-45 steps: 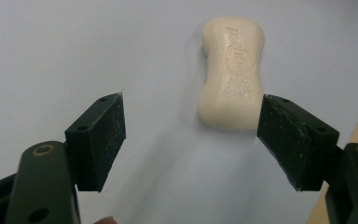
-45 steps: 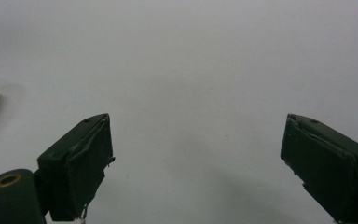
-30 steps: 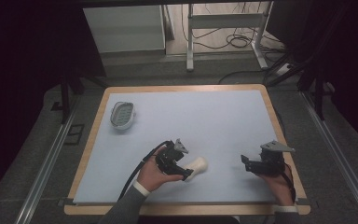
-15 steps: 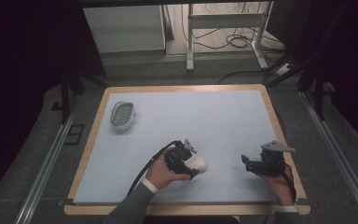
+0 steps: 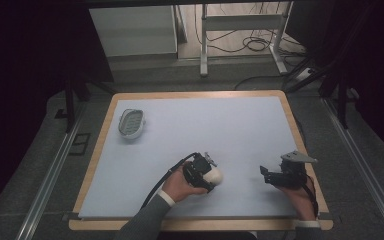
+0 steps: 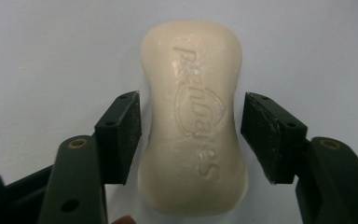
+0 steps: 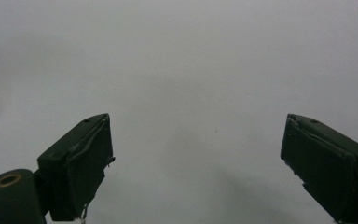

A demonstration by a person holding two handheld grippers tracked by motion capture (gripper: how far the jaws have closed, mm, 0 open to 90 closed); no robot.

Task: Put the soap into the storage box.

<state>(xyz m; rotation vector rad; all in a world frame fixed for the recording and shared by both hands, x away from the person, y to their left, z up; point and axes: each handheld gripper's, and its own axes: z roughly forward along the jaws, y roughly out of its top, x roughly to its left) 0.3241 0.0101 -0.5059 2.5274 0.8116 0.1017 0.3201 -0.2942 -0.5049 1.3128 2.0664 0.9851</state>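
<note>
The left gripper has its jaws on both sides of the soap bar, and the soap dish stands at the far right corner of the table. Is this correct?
Not quite. The soap dish stands near the far left corner, as the high view shows. The left gripper does have its jaws either side of the soap bar.

Pale blue surface [image 5: 195, 125] w/ wood edging, centre frame. Grey floor [image 5: 40, 165] around it, metal rails [image 5: 50, 175] lower left & right. Top: white cabinet [image 5: 132, 30], white frame legs [image 5: 204, 45], tangled cables [image 5: 255, 42]. Upper corners dark.

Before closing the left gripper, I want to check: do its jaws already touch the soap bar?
Apart. The left gripper view shows table on both sides between the jaws and the soap bar.
</note>
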